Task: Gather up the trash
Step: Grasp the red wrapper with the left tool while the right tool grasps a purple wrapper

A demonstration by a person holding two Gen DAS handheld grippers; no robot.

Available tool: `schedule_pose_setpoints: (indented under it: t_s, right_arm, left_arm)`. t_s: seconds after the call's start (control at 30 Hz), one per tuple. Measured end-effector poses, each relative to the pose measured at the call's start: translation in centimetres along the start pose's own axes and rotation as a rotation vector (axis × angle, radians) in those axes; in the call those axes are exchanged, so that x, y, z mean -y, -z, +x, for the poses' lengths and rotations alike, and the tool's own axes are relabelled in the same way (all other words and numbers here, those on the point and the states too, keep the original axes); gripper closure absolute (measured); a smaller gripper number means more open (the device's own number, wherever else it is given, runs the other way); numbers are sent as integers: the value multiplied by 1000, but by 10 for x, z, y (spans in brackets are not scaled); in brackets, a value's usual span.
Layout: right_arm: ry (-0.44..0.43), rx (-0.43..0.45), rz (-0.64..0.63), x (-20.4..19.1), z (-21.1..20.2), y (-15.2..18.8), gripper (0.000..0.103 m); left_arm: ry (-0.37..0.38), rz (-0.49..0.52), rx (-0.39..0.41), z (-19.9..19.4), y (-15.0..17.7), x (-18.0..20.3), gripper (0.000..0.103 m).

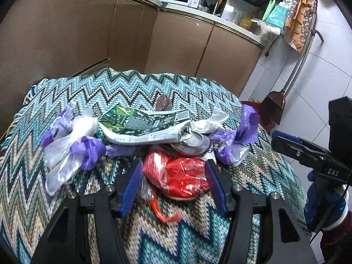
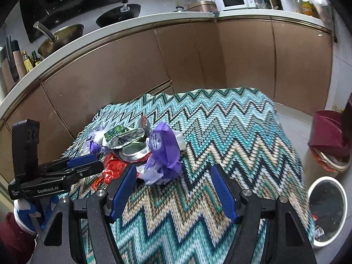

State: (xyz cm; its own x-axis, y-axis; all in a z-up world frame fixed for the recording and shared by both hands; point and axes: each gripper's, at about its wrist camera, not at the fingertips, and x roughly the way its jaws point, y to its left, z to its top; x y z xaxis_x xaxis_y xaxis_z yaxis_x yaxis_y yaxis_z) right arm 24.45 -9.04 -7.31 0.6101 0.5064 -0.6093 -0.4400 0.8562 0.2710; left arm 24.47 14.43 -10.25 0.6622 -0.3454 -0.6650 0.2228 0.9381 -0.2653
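Trash pile (image 1: pixel 154 129) all on tabletop (image 2: pixel 220 136), bin (image 2: pixel 325 211) waiting; left gripper (image 1: pixel 173 176) jaws apart around red can (image 1: pixel 180 171), right gripper (image 2: pixel 173 187) jaws apart, empty.

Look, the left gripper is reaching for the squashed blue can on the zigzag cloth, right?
Not quite: the can is red, not blue. The left wrist view shows it squashed, lying on the zigzag cloth, with the left gripper open on either side of it. Only the gripper's pads are blue.
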Motion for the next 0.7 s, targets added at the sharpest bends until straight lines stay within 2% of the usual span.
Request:
schedule_pose_setpoints:
  t_s: [0.13,0.4,0.47,0.53,0.57,0.6,0.63,0.7]
  right_arm:
    - [-21,-16,0,3,19,-7,35]
    - [-41,-60,-6,4,58,-13,35]
    - [-46,-68,-9,4,62,-12,44]
    - [-51,-75,-14,4,63,-11,63]
    - [-54,-79,-14,4,63,-10,68]
    - [-57,-81,-16,4,61,-8,77]
    - [-59,-81,-17,4,58,-7,81]
    - [-55,-82,-16,4,52,-4,81]
  left_arm:
    - [16,21,-26,12,-3,-1,56]
    - [-18,51,-87,28,1,-3,57]
    - [3,36,-96,30,3,-6,57]
    - [7,50,-94,30,5,-4,59]
    - [8,55,-92,29,5,-2,61]
    - [11,56,-89,28,5,1,66]
    - [15,57,-82,26,5,3,71]
    - [27,60,-69,22,5,8,75]
